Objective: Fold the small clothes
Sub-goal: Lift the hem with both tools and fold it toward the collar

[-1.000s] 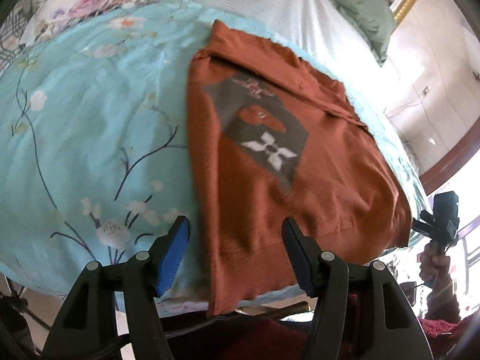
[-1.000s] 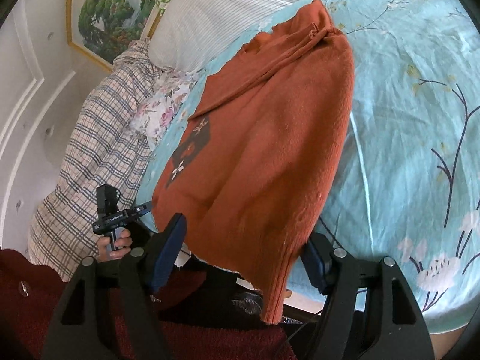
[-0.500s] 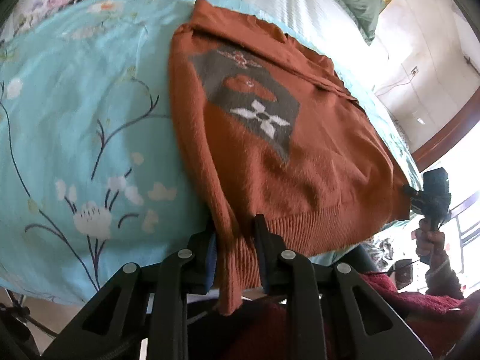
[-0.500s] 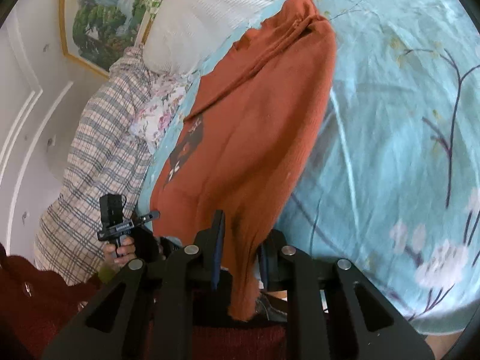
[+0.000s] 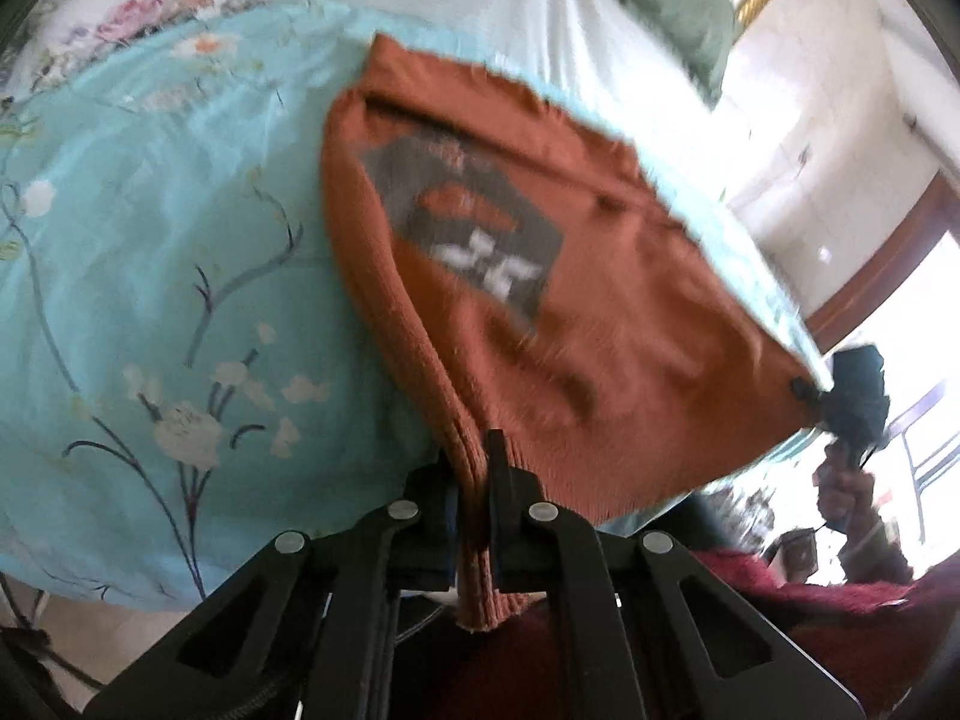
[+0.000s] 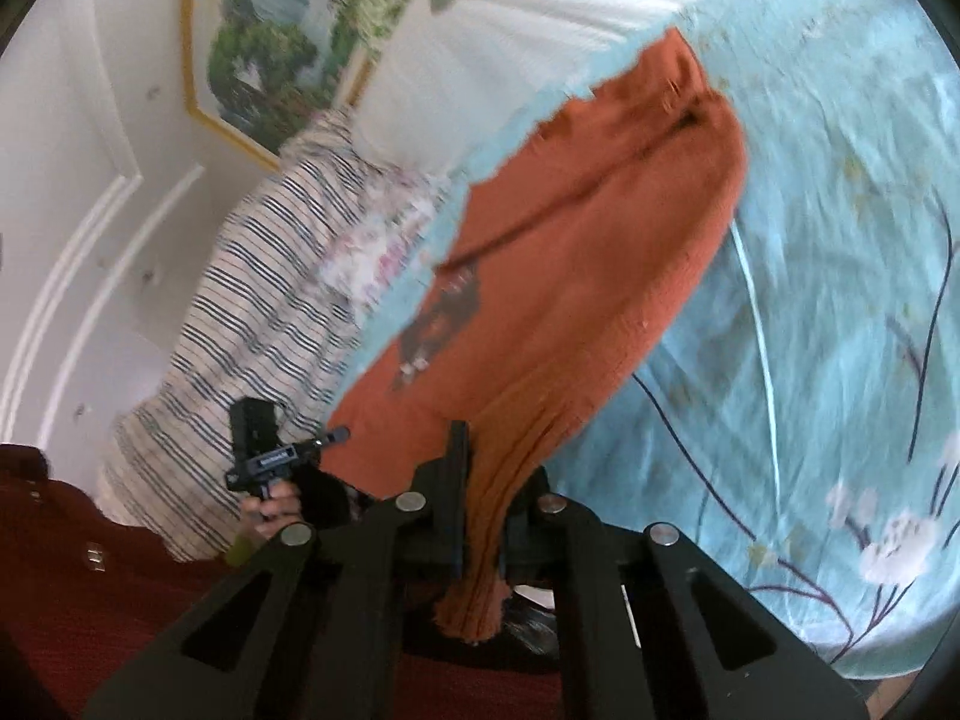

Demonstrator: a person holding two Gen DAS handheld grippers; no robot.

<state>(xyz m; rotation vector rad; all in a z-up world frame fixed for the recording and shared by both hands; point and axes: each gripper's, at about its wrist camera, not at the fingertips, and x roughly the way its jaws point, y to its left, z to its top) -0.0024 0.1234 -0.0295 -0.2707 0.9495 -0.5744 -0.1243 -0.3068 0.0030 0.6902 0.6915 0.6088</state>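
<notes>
Writing first: none readable anywhere; small white lettering on the black handheld gripper body (image 6: 264, 456) seen in the right wrist view is too blurred to make out. Rust-orange knitted sweater (image 5: 540, 324) lies on the pale turquoise bedspread with printed dark branches and white blossoms (image 5: 150, 276), near hem drawn off the bed edge. Chest motif is a grey diamond patch (image 5: 474, 240) with an orange oval and a white four-petal shape, smeared by motion blur. Left gripper (image 5: 477, 480): black jaws pressed together, pinching the ribbed hem corner, which bunches into a narrow vertical strip and hangs out below the fingers (image 5: 501, 492). Right gripper (image 6: 486, 498): jaws likewise clamped on the opposite hem corner, fabric gathered into long pleats between them. Sweater's far end, probably the neckline, is folded and hard to read. In the left wrist view the right-hand device (image 5: 855, 390) shows at the sweater's far corner, with the hand (image 5: 846, 486) below partly blown out by window glare. Behind: white ribbed pillow (image 6: 540, 18), checked cream-and-navy quilt (image 6: 252, 330), floral pillowcase (image 5: 138, 6), gold-framed landscape painting (image 6: 282, 48) cut off at the top. Dark red sleeve (image 6: 90, 588) fills the lower left corner of the right wrist view.
</notes>
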